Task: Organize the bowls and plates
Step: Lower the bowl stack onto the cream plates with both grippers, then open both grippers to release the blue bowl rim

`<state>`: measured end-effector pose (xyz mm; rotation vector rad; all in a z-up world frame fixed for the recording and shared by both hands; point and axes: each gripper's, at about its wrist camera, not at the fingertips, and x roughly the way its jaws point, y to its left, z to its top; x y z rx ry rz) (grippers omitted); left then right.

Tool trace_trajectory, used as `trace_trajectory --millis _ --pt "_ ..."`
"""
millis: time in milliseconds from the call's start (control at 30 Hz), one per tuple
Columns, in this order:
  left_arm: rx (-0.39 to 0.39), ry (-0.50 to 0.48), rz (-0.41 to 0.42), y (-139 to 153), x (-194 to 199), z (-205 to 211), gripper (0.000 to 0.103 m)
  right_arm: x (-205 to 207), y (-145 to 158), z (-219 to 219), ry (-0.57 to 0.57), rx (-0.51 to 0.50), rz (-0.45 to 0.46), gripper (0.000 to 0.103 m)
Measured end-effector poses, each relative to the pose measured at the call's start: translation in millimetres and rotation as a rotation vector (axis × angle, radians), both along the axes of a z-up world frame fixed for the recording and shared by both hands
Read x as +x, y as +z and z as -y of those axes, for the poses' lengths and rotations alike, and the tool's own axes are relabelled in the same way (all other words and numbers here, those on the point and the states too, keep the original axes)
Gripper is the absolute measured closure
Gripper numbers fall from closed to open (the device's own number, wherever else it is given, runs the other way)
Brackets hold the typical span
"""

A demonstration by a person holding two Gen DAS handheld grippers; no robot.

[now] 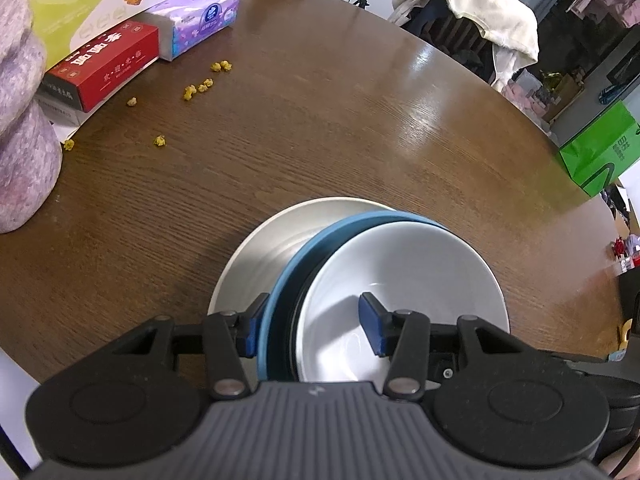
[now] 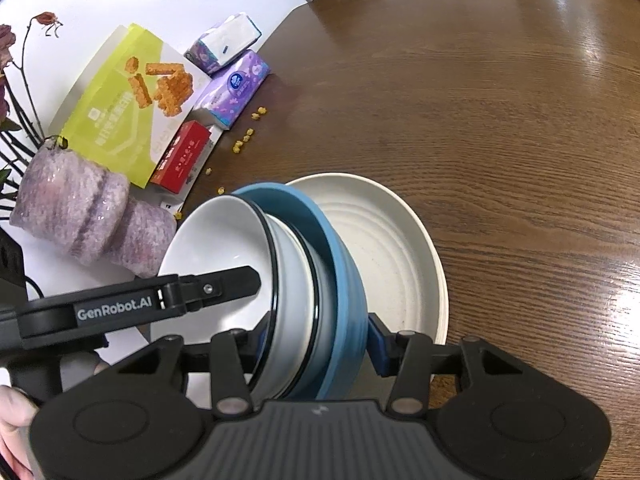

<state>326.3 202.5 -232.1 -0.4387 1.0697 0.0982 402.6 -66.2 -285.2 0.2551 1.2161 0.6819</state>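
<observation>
A stack of nested bowls, white bowls (image 1: 400, 264) with dark rims inside a blue bowl (image 1: 286, 276), is over a cream plate (image 1: 256, 256) on the brown wooden table (image 1: 320, 120). My left gripper (image 1: 312, 330) is shut on the stack's wall, one pad outside the blue rim, the other inside the top white bowl. From the opposite side my right gripper (image 2: 318, 338) clamps the same stack (image 2: 344, 280), with the cream plate (image 2: 392, 248) behind it. A left finger (image 2: 232, 284) shows inside the top white bowl (image 2: 216, 248). Whether the stack touches the plate I cannot tell.
A fuzzy purple vase (image 2: 80, 208) stands at the table's left. Snack boxes (image 2: 120, 112), a red box (image 1: 104, 64) and purple tissue packs (image 1: 200, 20) lie beside it. Yellow crumbs (image 1: 196, 90) are scattered nearby. A cloth-draped chair (image 1: 480, 8) and green bag (image 1: 596, 148) stand beyond the table's edge.
</observation>
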Motion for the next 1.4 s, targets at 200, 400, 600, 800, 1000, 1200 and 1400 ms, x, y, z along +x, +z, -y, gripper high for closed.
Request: trace_trajectory --millis 200,400,600,800,1000,1200,1400 --pt "-0.002 -0.008 -0.01 -0.4 1.9 -0.6 0.055 0.1 -1.3 1.4 -0.011 0.006 -0.006 0.058" --pt "0.011 -0.022 -0.004 4.3 2.7 1.1 0.049 0.2 1.4 1.4 -0.011 -0.006 0.001 0.058" --pt "0.049 -0.03 0.016 13.6 -0.2 3.6 0.027 -0.5 10.2 2.6 -0.019 -0.027 0.021 0.052" --pt "0.089 -0.059 0.077 31.4 -11.0 4.7 0.007 -10.0 26.0 11.8 -0.025 -0.033 0.067 0.026" --pt "0.176 -0.087 0.187 51.1 -31.3 13.5 0.0 -28.4 49.3 24.1 -0.06 -0.043 0.159 0.0" --pt "0.247 -0.159 0.276 66.9 -57.7 31.5 0.0 -57.0 68.4 51.4 -0.136 -0.106 0.272 0.0" --pt "0.286 -0.152 0.411 89.0 -96.1 57.4 0.0 -98.7 87.6 83.6 -0.234 -0.165 0.415 0.0"
